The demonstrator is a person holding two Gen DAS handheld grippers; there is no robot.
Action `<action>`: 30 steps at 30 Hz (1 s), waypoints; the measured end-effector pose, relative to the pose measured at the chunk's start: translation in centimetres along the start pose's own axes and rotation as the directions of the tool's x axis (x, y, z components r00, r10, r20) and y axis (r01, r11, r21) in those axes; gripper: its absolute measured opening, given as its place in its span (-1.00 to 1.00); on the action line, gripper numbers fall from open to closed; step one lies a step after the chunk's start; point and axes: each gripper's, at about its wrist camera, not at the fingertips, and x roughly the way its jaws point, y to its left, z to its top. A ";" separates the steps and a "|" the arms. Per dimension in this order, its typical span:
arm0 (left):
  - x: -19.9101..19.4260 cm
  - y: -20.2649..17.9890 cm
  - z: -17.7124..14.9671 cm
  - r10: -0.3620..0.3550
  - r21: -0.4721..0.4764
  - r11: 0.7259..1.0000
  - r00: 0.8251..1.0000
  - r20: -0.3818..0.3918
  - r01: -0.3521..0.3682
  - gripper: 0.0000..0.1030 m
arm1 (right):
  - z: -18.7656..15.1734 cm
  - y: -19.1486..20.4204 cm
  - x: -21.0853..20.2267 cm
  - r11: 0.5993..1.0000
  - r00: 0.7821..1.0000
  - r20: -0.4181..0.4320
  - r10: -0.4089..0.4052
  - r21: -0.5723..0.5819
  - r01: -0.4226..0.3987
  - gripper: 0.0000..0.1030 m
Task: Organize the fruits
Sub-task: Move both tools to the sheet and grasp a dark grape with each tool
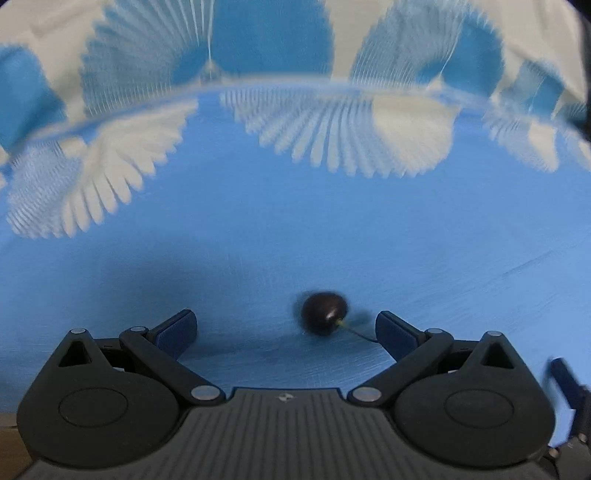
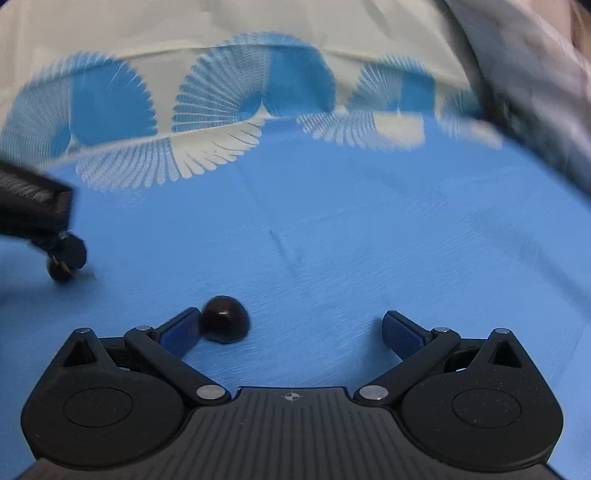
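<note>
In the left wrist view a dark cherry (image 1: 325, 313) with a thin stem lies on the blue cloth (image 1: 295, 221), between the wide-open fingers of my left gripper (image 1: 286, 326), nearer the right finger. In the right wrist view another dark cherry (image 2: 225, 319) lies on the cloth just beside the left finger (image 2: 181, 328) of my open right gripper (image 2: 291, 328). The left gripper also shows at the far left of the right wrist view (image 2: 33, 210), above the first cherry (image 2: 61, 271).
The blue cloth has a white and blue fan pattern (image 1: 332, 136) along its far edge, and pale fabric (image 2: 258, 22) lies beyond it. A blurred grey shape (image 2: 535, 92) is at the upper right of the right wrist view.
</note>
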 end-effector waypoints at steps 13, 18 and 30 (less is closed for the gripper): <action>-2.0 -0.5 -0.2 -0.038 0.071 0.997 0.995 0.090 0.032 -0.51 | 0.0 1.2 -1.3 0.993 0.995 0.030 0.097 -0.068 -0.095 -0.48; -3.1 -0.5 -0.8 -0.034 0.076 0.997 0.995 0.095 0.027 -0.51 | 0.5 -0.2 -1.5 0.994 0.993 0.056 0.100 0.027 -0.101 -0.48; -15.0 1.6 -7.8 -0.062 0.000 0.998 0.992 0.111 0.062 -0.51 | 0.7 -2.8 -6.6 0.983 0.986 0.118 0.116 0.131 -0.131 -0.48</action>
